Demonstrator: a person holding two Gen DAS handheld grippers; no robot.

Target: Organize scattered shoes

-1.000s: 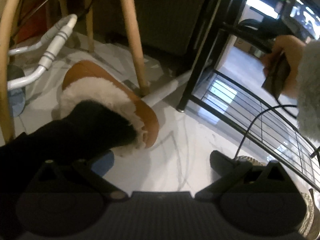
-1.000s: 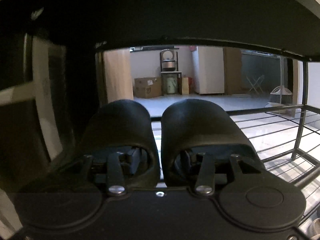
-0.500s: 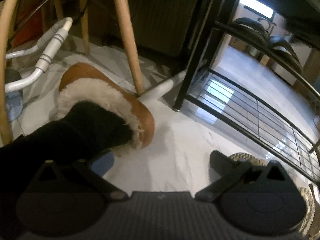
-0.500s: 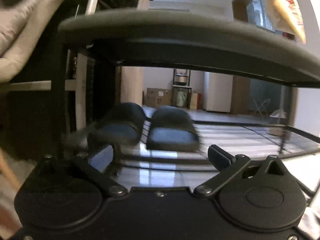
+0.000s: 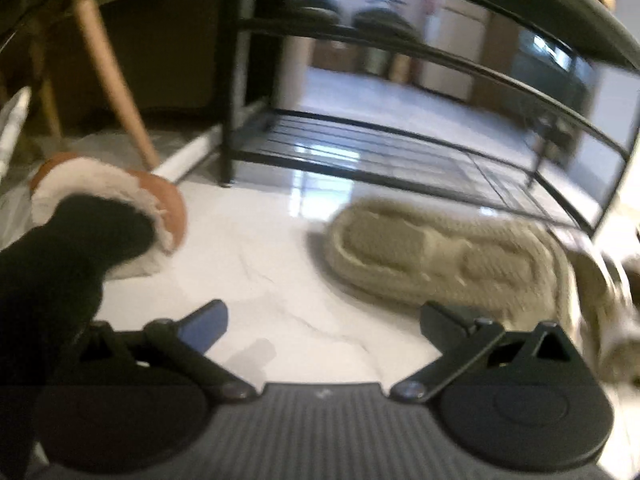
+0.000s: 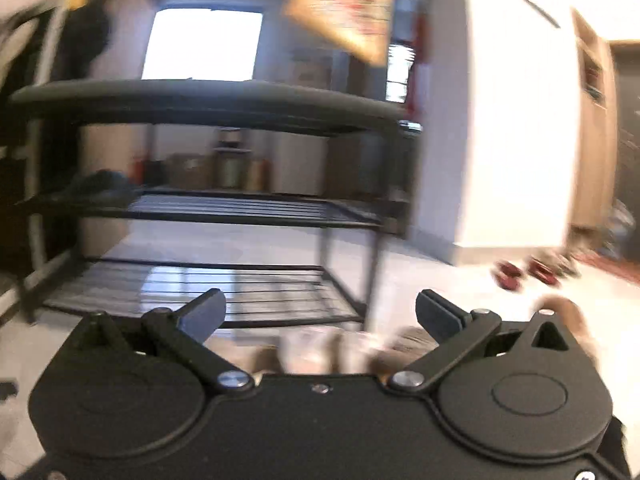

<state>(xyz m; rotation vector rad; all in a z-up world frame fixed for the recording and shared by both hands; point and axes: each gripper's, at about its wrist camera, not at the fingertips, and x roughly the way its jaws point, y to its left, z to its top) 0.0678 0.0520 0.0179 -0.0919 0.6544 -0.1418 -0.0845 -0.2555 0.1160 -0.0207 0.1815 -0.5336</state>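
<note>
Left tongs (image 5: 322, 318) released, nothing between jaws; beige shoe (image 5: 444, 256) lies sole-up on the floor just ahead, before the shoe rack (image 5: 400, 148). Right tongs (image 6: 320, 314) released, empty, facing the rack; 2 black shoes (image 5: 352, 20) on its shelf.

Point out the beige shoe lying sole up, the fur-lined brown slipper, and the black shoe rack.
beige shoe (image 5: 432, 256), left wrist view, on its upturned sole.
fur-lined brown slipper (image 5: 160, 194), left wrist view, on its brown toe.
black shoe rack (image 6: 208, 102), right wrist view, on its top shelf.

floor (image 5: 248, 240): beige shoe (image 5: 440, 256), sole up | shoe rack (image 5: 360, 148): dark slippers (image 5: 348, 20), upper tier
</note>
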